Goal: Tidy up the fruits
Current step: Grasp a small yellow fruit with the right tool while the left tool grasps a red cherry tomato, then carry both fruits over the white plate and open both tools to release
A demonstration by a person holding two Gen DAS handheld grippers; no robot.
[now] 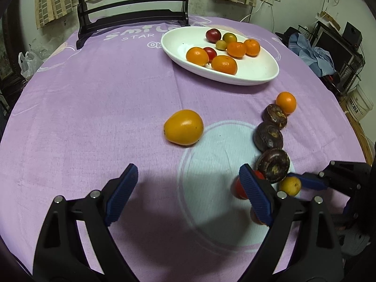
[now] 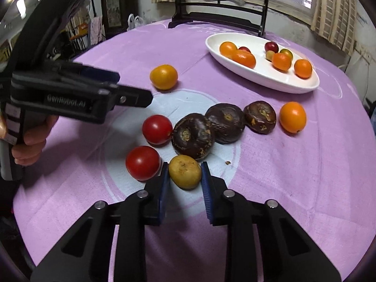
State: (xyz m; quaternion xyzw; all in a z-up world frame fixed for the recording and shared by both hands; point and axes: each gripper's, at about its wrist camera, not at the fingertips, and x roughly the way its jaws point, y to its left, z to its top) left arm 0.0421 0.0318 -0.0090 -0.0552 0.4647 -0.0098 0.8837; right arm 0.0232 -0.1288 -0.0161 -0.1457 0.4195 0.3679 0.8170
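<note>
My right gripper (image 2: 185,172) has its blue pads on both sides of a small yellow fruit (image 2: 185,171) that lies on the purple cloth; it looks shut on it. The same fruit shows in the left wrist view (image 1: 290,185). Two red tomatoes (image 2: 157,129) (image 2: 142,162) lie to its left. Three dark brown round fruits (image 2: 193,135) (image 2: 225,122) (image 2: 259,116) sit in a row behind it, then an orange fruit (image 2: 292,116). My left gripper (image 1: 188,178) is open and empty above the cloth. A yellow-orange fruit (image 1: 183,127) lies ahead of it.
A white oval plate (image 1: 258,70) at the back right holds several orange fruits and small tomatoes. A dark wooden stand (image 1: 131,16) is at the table's far edge. The round table drops off on all sides.
</note>
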